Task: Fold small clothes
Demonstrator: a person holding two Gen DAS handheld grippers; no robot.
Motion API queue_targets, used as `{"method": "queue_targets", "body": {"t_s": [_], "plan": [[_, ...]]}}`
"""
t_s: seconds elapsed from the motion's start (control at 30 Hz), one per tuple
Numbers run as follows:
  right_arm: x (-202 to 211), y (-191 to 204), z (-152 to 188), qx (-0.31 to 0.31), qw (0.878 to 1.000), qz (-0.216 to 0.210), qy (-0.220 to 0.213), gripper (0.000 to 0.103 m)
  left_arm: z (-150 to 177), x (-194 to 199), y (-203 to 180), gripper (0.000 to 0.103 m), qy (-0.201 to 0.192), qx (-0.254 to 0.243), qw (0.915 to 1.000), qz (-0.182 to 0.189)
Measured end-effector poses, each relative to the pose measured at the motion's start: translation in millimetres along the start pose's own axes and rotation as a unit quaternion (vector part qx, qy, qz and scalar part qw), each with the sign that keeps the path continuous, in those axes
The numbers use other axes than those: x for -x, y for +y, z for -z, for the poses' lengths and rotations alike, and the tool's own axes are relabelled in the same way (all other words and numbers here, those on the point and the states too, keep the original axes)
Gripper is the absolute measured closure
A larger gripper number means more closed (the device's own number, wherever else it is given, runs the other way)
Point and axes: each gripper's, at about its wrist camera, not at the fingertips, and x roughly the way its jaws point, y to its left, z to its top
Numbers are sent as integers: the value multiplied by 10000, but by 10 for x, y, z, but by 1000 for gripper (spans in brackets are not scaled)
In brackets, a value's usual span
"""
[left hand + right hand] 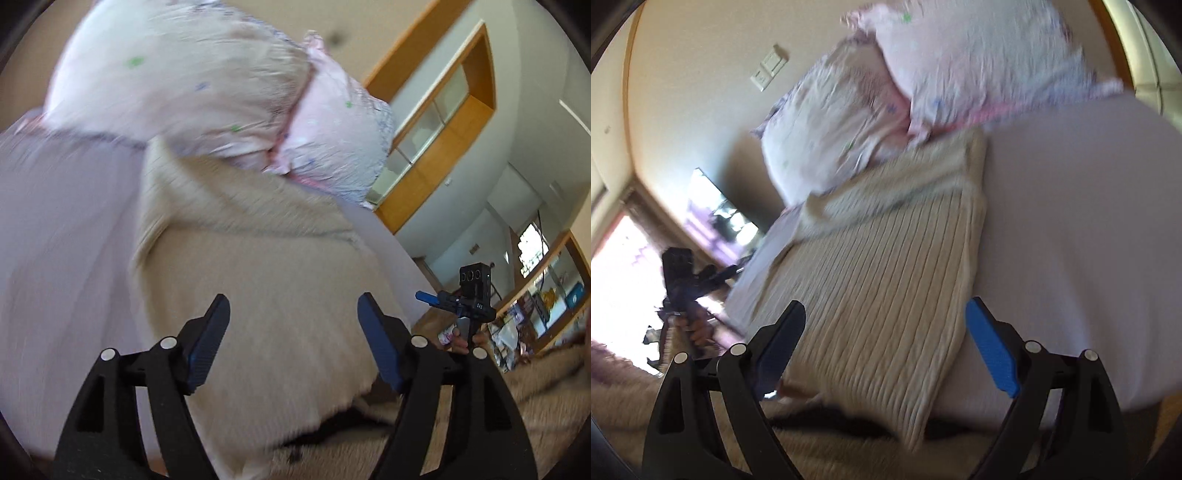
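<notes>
A cream ribbed knit garment [886, 280] lies flat on a bed [1071, 229] with a pale sheet, its far end touching two floral pillows [834, 122]. The left gripper [293, 332] and right gripper [886, 347] hover over its near edge, jaws spread apart, holding nothing.

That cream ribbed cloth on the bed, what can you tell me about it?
The cream ribbed garment looks like soft knit, with raised lines along its length. It lies mostly flat on the pale bed sheet, its far end folded over and touching the floral pillows, its near end drooping over the bed's edge. Neither open gripper touches it.
</notes>
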Motion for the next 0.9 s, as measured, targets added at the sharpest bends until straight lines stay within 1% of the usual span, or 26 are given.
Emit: {"method": "queue_targets", "body": {"t_s": [0.07, 0.17, 0.3, 0.33, 0.4, 0.43, 0.47, 0.5, 0.53, 0.57, 0.6, 0.63, 0.67, 0.7, 0.77, 0.83, 0.9], "plan": [[-10, -87, 212, -182, 9994, -130, 272, 13, 386, 236, 171, 32, 32, 349, 9992, -200], [-104, -227, 444, -518, 9970, -209, 535, 14, 776, 326, 373, 32, 138, 807, 9963, -267], [-327, -368, 612, -872, 9931, -468, 624, 21, 983, 168, 482, 32, 296, 949, 9949, -167], [-393, -405, 650, -965, 9917, -606, 596, 25, 1005, 94, 507, 32, 333, 1020, 9942, -108], [-486, -436, 683, -1074, 9892, -844, 525, 37, 1052, -20, 531, 32, 426, 1107, 9929, -10], [-535, -446, 703, -1102, 9878, -991, 485, 47, 1063, -85, 542, 35, 439, 1126, 9927, 42], [-580, -450, 720, -1115, 9866, -1093, 463, 58, 1070, -133, 553, 39, 440, 1158, 9923, 92], [-623, -442, 736, -1101, 9859, -1170, 460, 67, 1056, -216, 558, 43, 436, 1251, 9910, 203], [-649, -432, 738, -1080, 9856, -1218, 465, 86, 1057, -251, 555, 54, 437, 1306, 9901, 266], [-661, -413, 755, -1039, 9856, -1252, 456, 93, 1059, -293, 557, 76, 444, 1378, 9888, 365], [-649, -380, 755, -973, 9863, -1262, 425, 94, 1076, -301, 557, 88, 462, 1436, 9877, 411], [-607, -326, 737, -879, 9867, -1316, 360, 94, 1084, -306, 559, 96, 476, 1499, 9867, 407], [-555, -270, 716, -805, 9868, -1379, 286, 94, 1094, -269, 562, 96, 422, 1588, 9853, 457], [-498, -211, 668, -724, 9867, -1445, 184, 94, 1069, -220, 560, 96, 308, 1682, 9835, 589], [-306, -52, 454, -446, 9862, -1592, -129, 94, 920, -135, 494, 97, 39, 1708, 9820, 808], [-172, 162, 134, -20, 9859, -1609, -455, 94, 626, -4, 392, 97, -250, 1445, 9855, 852], [-99, 375, -262, 420, 9846, -1490, -807, 94, 235, 56, 300, 97, -493, 1098, 9898, 767]]}}
